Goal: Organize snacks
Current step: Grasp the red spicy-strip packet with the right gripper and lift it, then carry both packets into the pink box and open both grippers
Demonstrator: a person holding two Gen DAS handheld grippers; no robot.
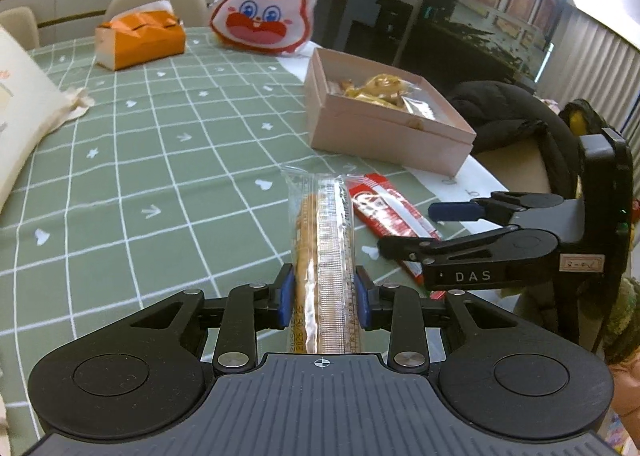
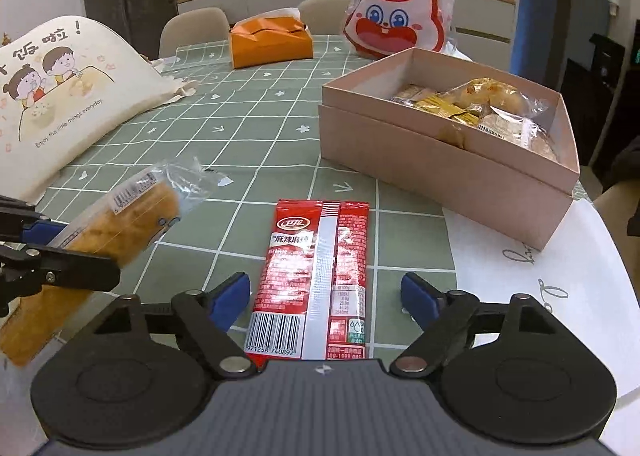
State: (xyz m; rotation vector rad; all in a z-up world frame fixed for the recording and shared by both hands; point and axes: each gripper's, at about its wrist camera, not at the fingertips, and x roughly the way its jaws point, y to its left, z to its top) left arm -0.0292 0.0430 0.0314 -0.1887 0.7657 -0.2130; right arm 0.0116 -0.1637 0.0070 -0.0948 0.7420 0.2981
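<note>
My left gripper [image 1: 323, 296] is shut on a long clear-wrapped bread snack [image 1: 322, 240] and holds it above the green checked tablecloth. The same snack [image 2: 120, 220] shows at the left of the right wrist view, in the left gripper's fingers [image 2: 60, 262]. My right gripper [image 2: 326, 296] is open, its blue pads on either side of a red snack packet [image 2: 316, 276] that lies flat on the cloth. In the left wrist view the right gripper [image 1: 416, 230] sits over that red packet [image 1: 388, 212]. A pink open box [image 2: 440, 160] holding several wrapped snacks stands beyond, at the right.
An orange tissue pack [image 2: 270, 41] and a rabbit-face bag [image 2: 398, 22] stand at the table's far side. A cream printed cloth bag [image 2: 64, 96] lies at the left. White paper [image 2: 532, 264] covers the table's right edge. Chairs stand behind the table.
</note>
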